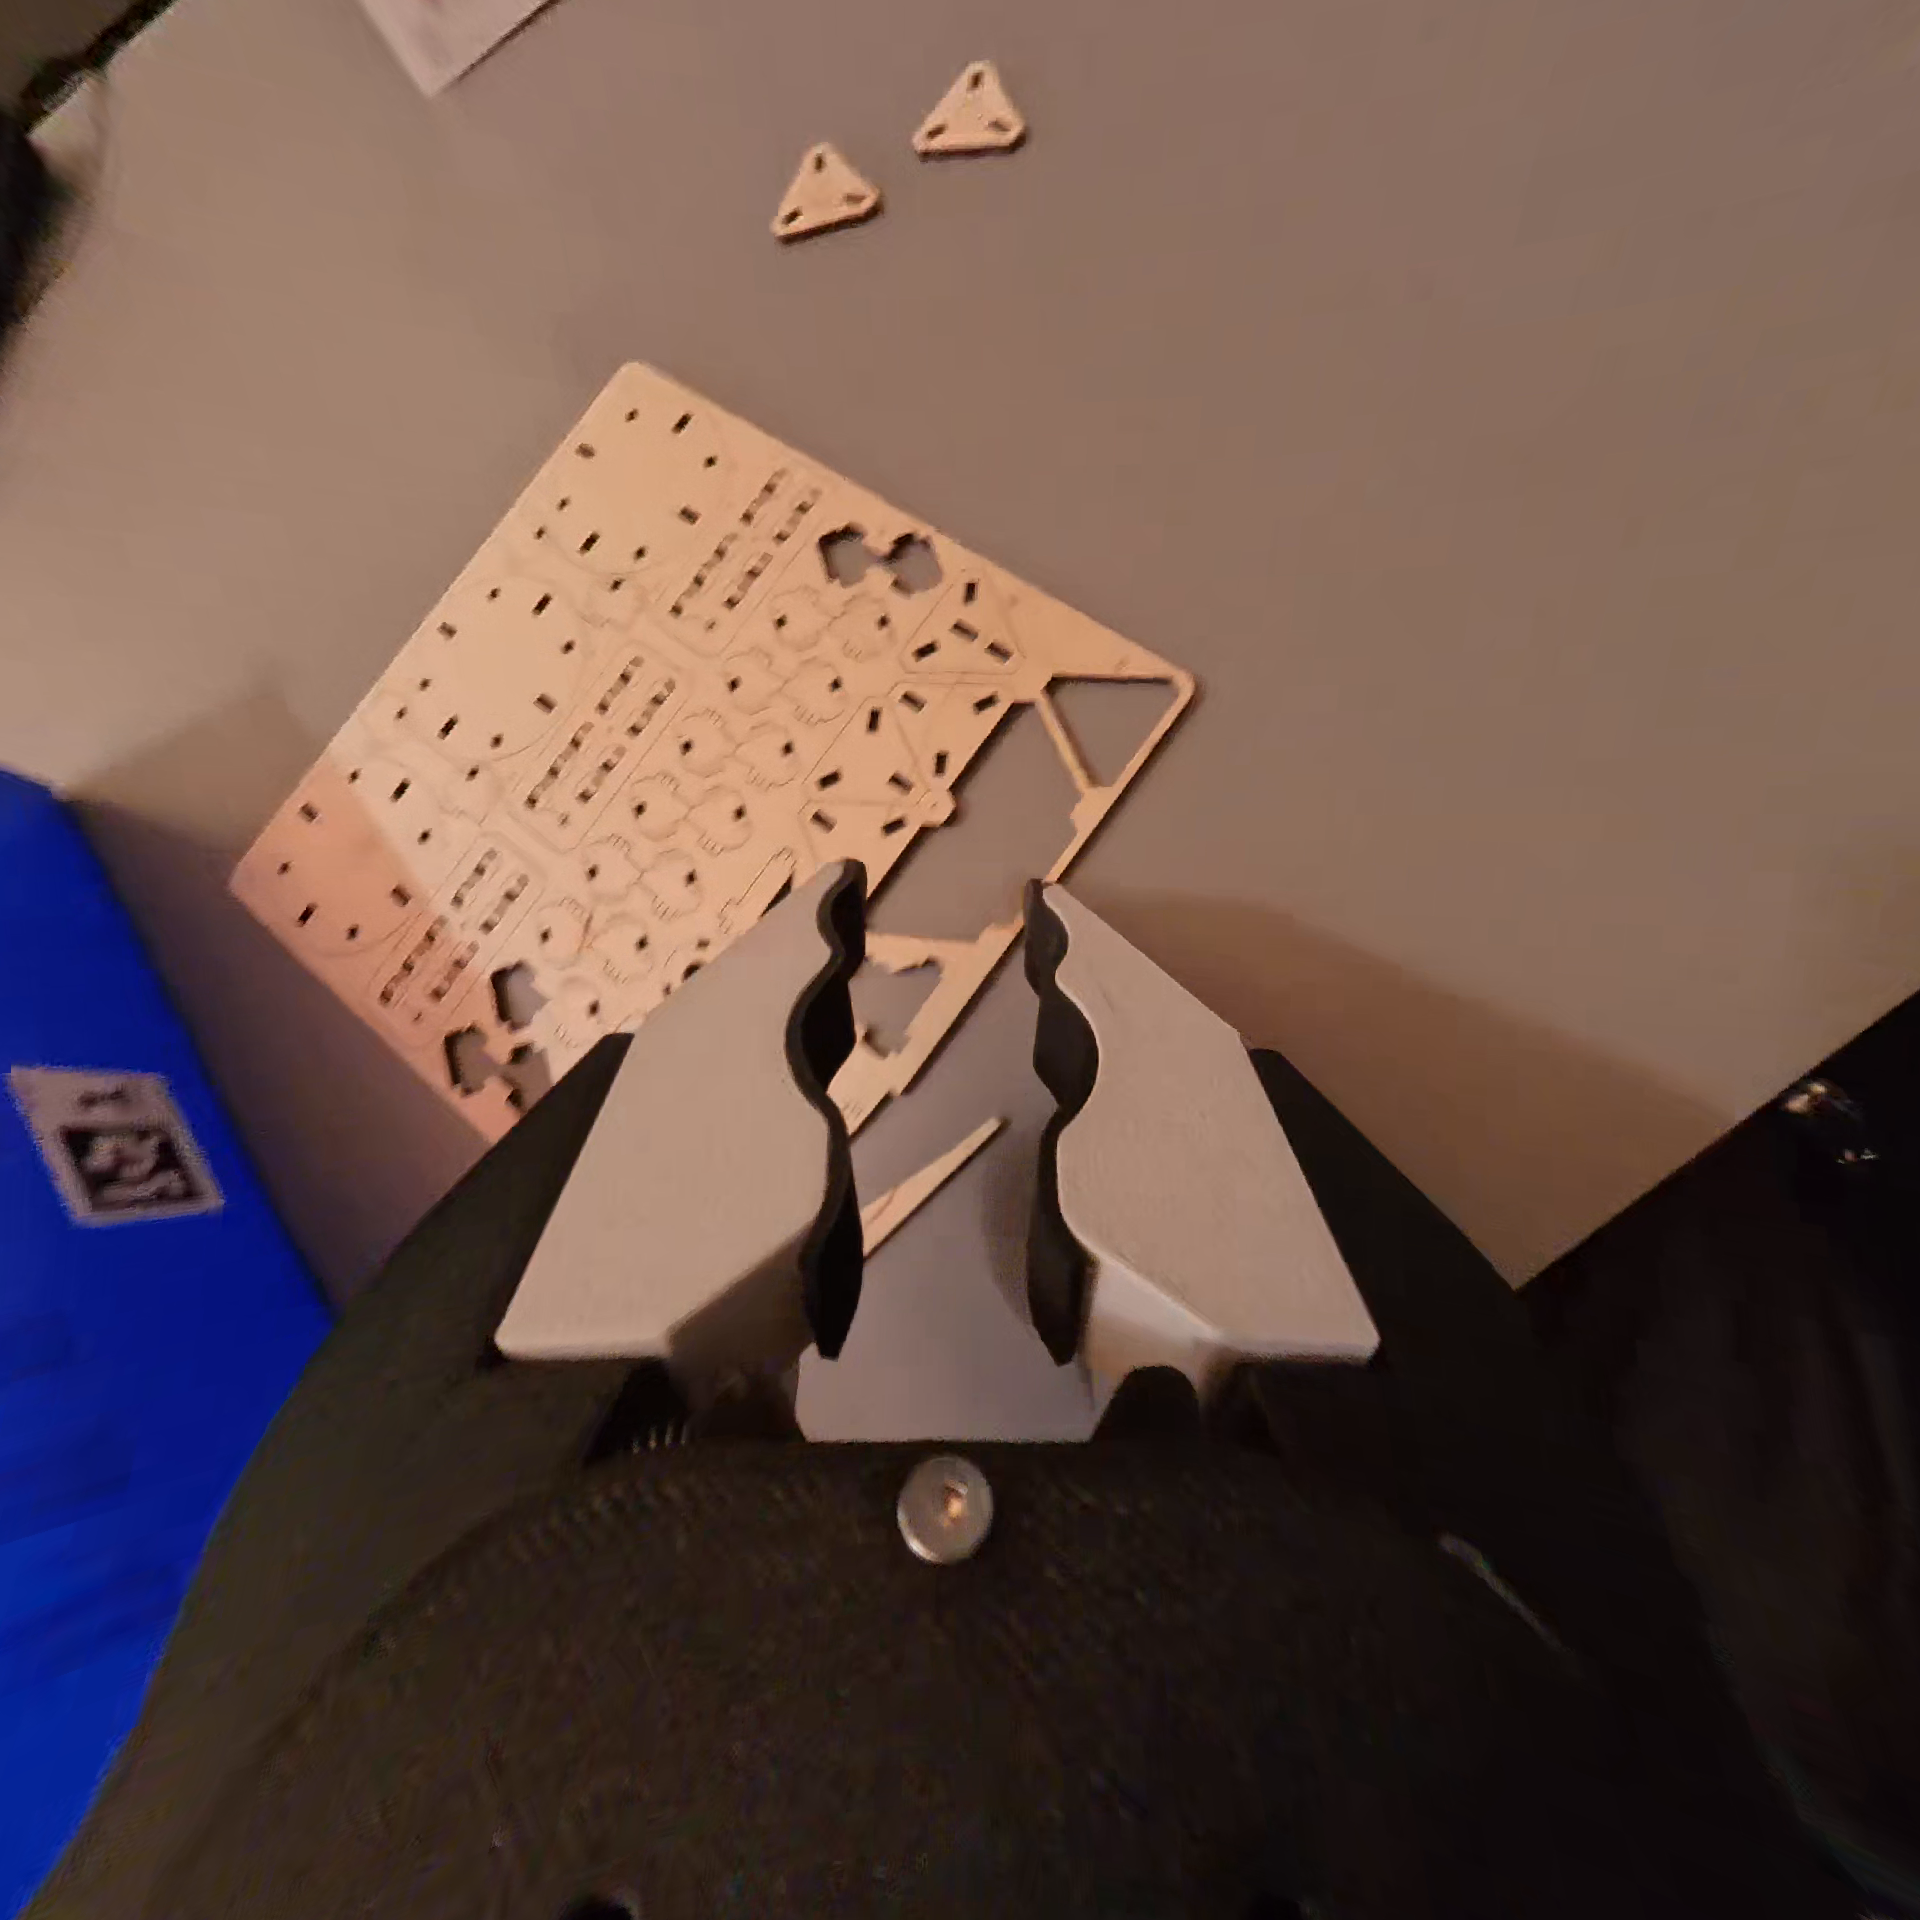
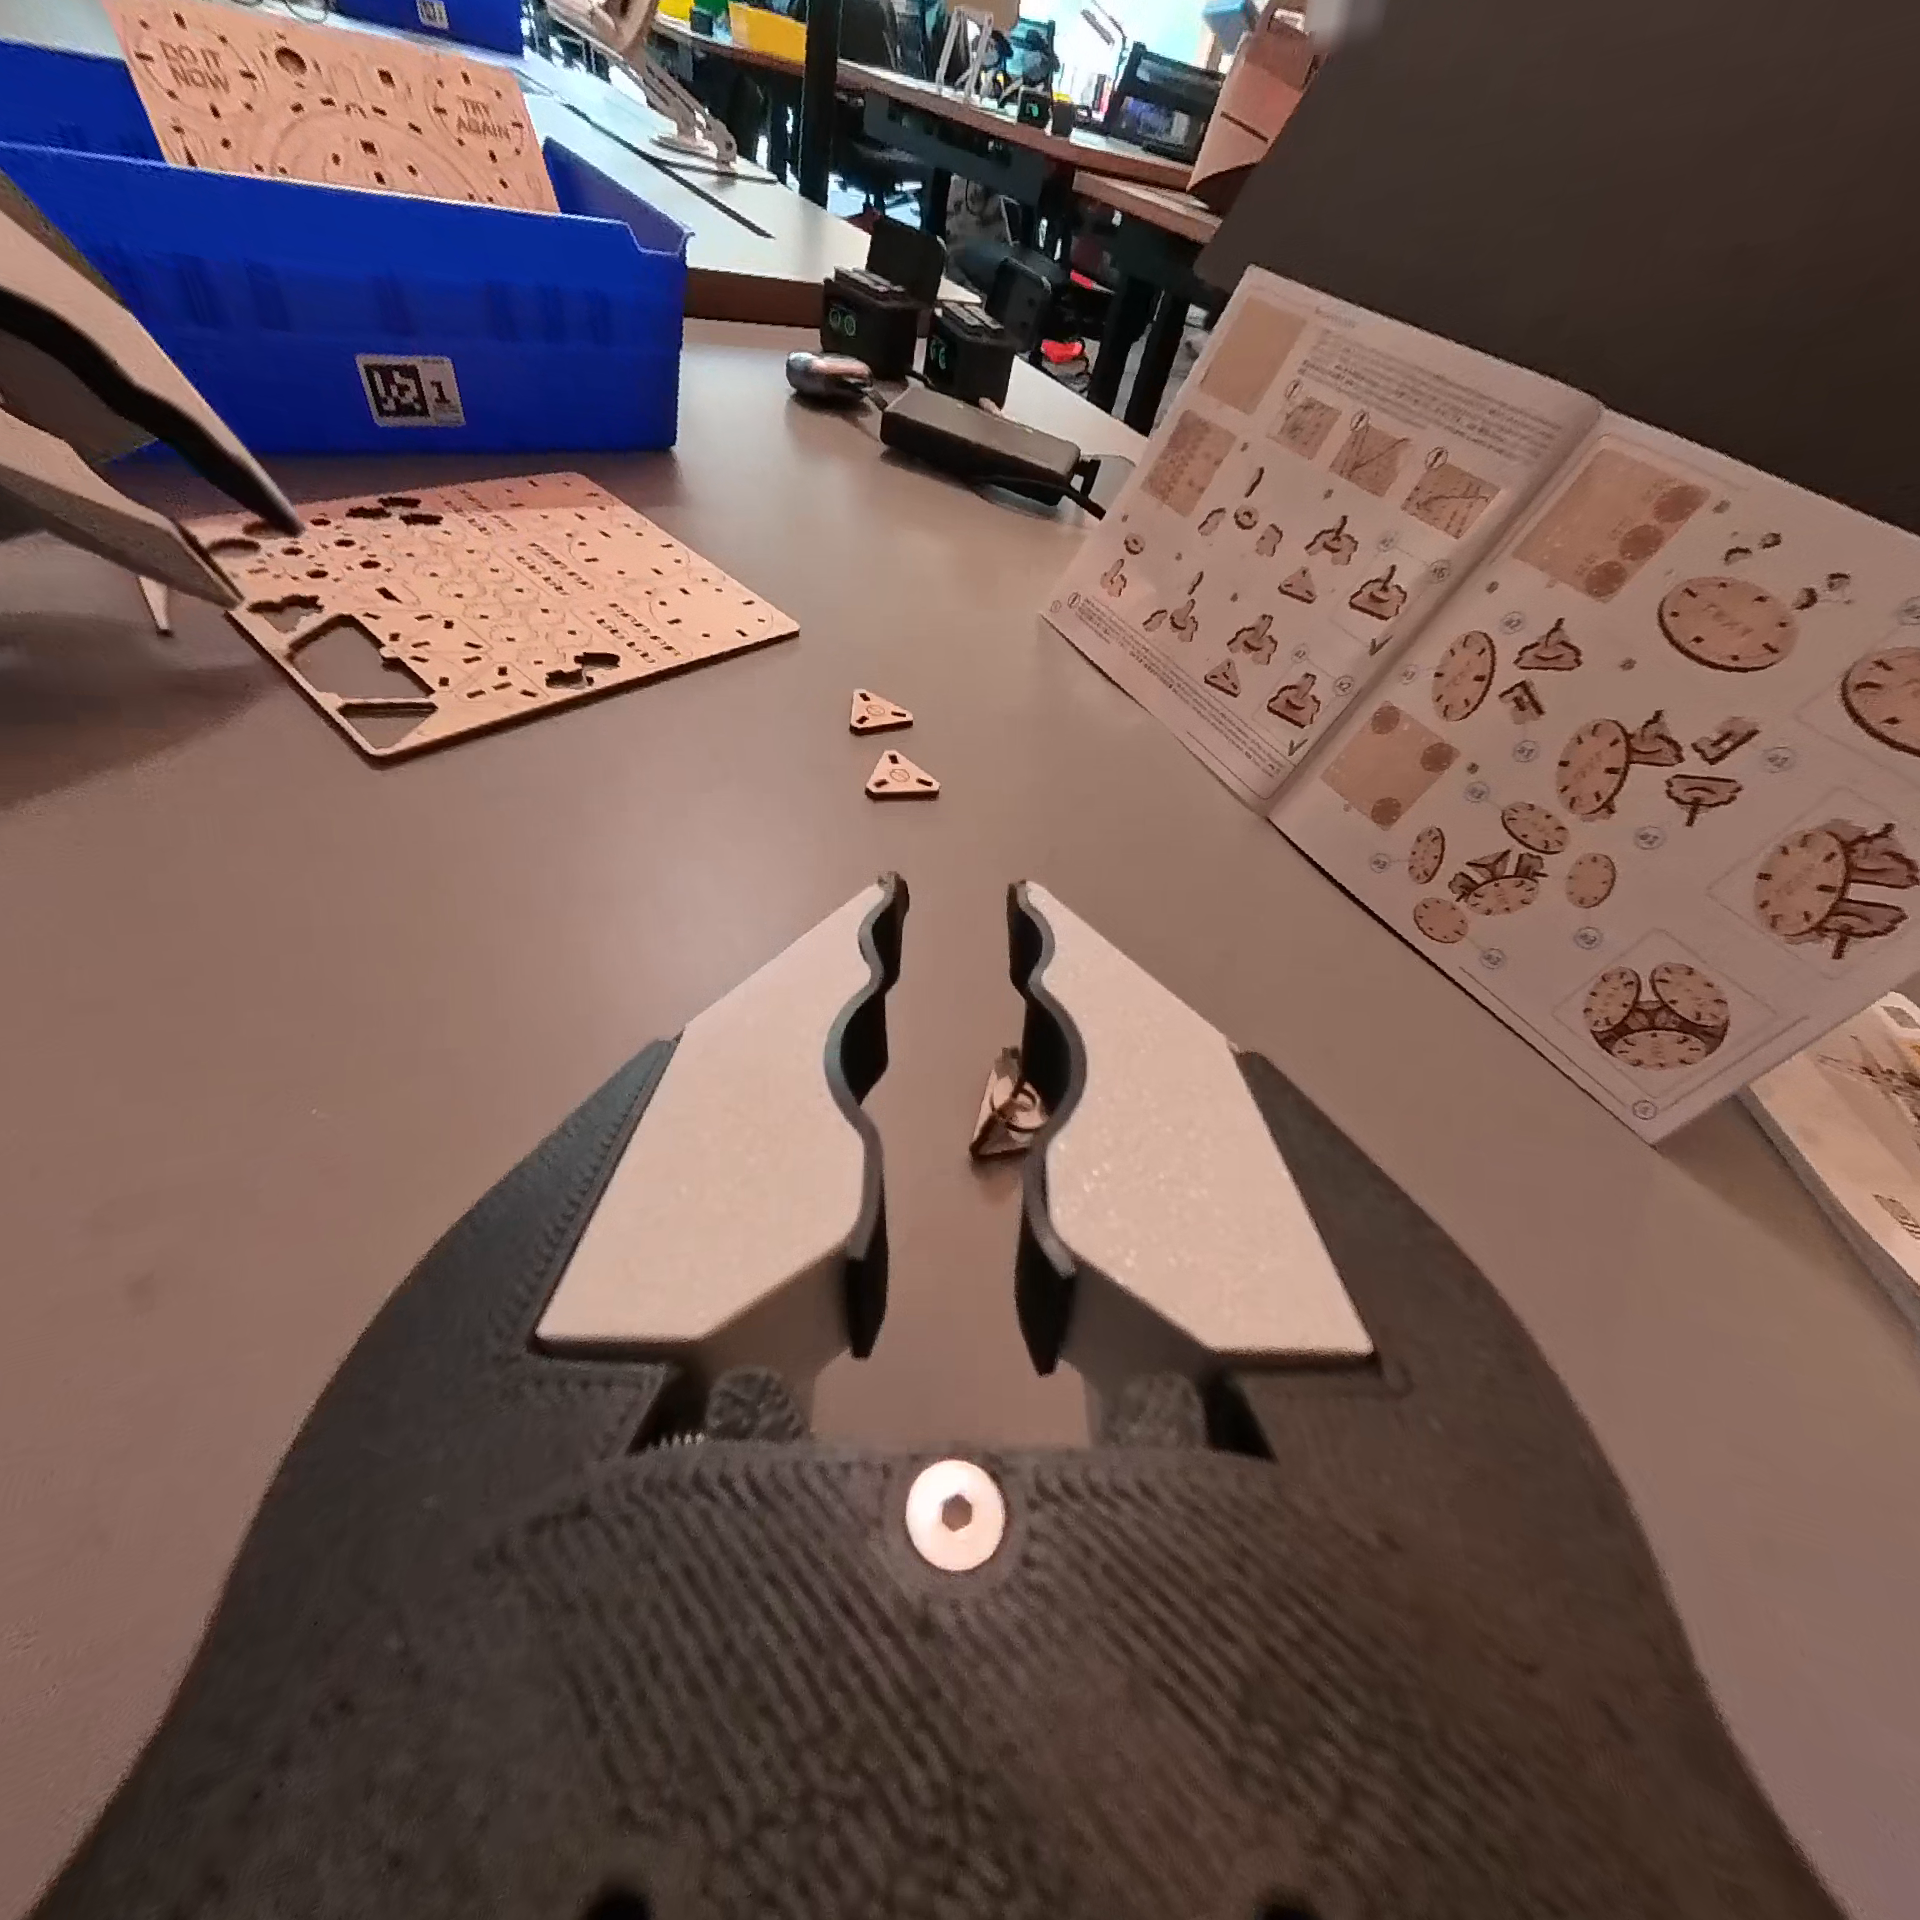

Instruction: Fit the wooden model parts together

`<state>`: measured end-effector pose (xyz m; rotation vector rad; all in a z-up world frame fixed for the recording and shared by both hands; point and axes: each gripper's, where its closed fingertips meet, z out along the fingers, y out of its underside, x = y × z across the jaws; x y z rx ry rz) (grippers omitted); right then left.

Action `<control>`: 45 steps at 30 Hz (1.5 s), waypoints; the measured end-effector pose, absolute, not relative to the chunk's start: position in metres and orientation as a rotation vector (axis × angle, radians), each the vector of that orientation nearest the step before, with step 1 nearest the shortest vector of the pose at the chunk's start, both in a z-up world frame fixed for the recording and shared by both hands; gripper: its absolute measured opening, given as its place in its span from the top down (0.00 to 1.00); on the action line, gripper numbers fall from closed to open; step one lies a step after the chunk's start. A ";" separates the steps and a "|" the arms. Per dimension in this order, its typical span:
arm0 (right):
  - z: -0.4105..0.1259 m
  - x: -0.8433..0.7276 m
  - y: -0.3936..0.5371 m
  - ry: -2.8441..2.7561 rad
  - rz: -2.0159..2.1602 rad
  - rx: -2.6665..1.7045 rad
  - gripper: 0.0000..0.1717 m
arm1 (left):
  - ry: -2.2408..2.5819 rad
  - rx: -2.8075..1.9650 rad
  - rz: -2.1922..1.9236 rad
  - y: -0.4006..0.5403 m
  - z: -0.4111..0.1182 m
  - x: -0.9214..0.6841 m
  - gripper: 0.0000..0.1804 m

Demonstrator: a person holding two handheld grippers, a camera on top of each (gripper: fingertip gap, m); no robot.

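a grey-brown tabletop (image 2: 416, 935) under warm dim light, with long desks (image 2: 1039, 135) and dark monitors (image 2: 1164, 83) farther back.

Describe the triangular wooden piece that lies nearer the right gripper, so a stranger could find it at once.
Start at the flat wooden sheet on the grey table, then look toward the open instruction booklet. Between them lie two small triangles; take the nearer triangle, ahead of the right gripper, not the farther triangle beyond it.

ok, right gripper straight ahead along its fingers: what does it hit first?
Probably the nearer wooden triangle, lying on the table ahead of the right gripper. Depth and height are unclear, so it may pass over it.
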<state>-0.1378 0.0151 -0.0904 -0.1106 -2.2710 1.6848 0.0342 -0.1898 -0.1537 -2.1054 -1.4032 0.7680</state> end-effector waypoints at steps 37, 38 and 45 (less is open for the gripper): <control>-0.080 -0.019 -0.095 -2.282 1.738 0.547 0.62 | -1.088 -1.953 0.686 -0.152 -0.073 0.017 0.97; -0.088 -0.020 -0.108 -2.264 1.647 0.586 0.63 | -1.082 -1.970 0.682 -0.150 -0.074 0.017 0.97; -0.104 -0.011 -0.175 -2.187 1.527 0.853 0.85 | -0.976 -2.037 0.707 -0.137 -0.063 0.022 1.00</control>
